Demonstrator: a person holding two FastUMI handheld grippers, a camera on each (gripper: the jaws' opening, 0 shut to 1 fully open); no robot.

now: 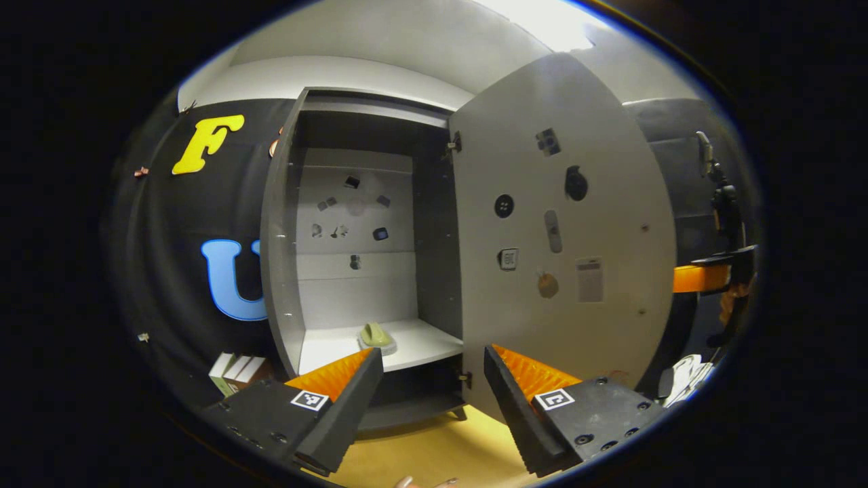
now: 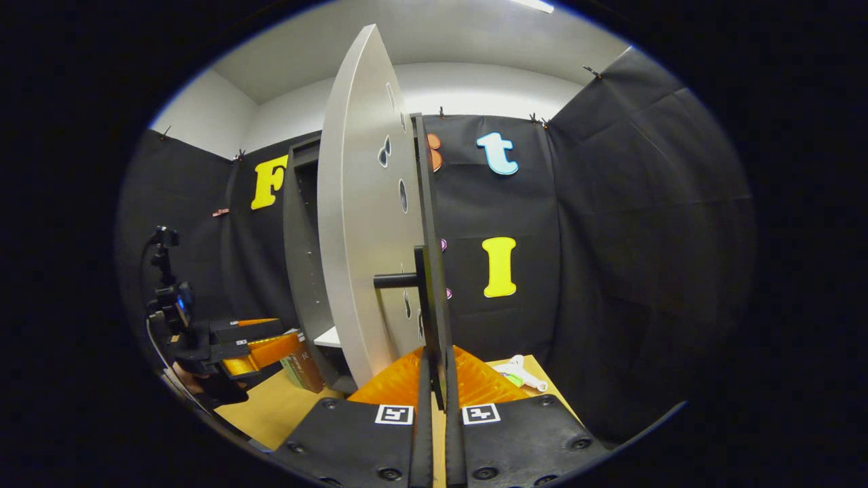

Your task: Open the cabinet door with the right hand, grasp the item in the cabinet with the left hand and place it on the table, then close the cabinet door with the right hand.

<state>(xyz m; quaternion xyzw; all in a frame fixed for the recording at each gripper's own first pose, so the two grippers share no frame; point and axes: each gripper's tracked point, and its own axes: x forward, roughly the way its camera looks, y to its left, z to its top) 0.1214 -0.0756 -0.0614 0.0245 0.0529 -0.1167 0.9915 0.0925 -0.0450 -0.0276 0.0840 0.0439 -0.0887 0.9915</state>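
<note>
My right gripper (image 2: pixel 434 379) was pressed together on the cabinet door (image 2: pixel 359 224), both fingers clamping the door's free edge just below the bar handle (image 2: pixel 400 279), and the door stood swung wide, edge-on to that camera. In the left gripper view the same door showed its inner face, dotted with small stuck-on bits, and beside it lay the open cabinet (image 1: pixel 359 224). The item I was after, a small pale green piece (image 1: pixel 376 335) whose kind I could not make out, sat on the white shelf (image 1: pixel 420 346), near its front edge and roughly midway across. My left gripper (image 1: pixel 434 393) was spread wide with nothing in it, held in front of the cabinet and well apart from the shelf, over the yellow table (image 1: pixel 434 454). As I judged it, the door was done with for now and the reach was the step in hand. To do it well I meant to keep the right hand quiet, so the door would not drift back into the left arm's path, and bring the left gripper straight in at shelf height, passing between the cabinet's side wall and the door. The piece looked low and rounded, so I thought it best to come in level with the fingers astride it, one each side, and close low on its body without scraping the shelf. Some small boxes (image 1: pixel 237 371) stood on the table by the cabinet's foot, and I wanted to set the piece down apart from them.
</note>
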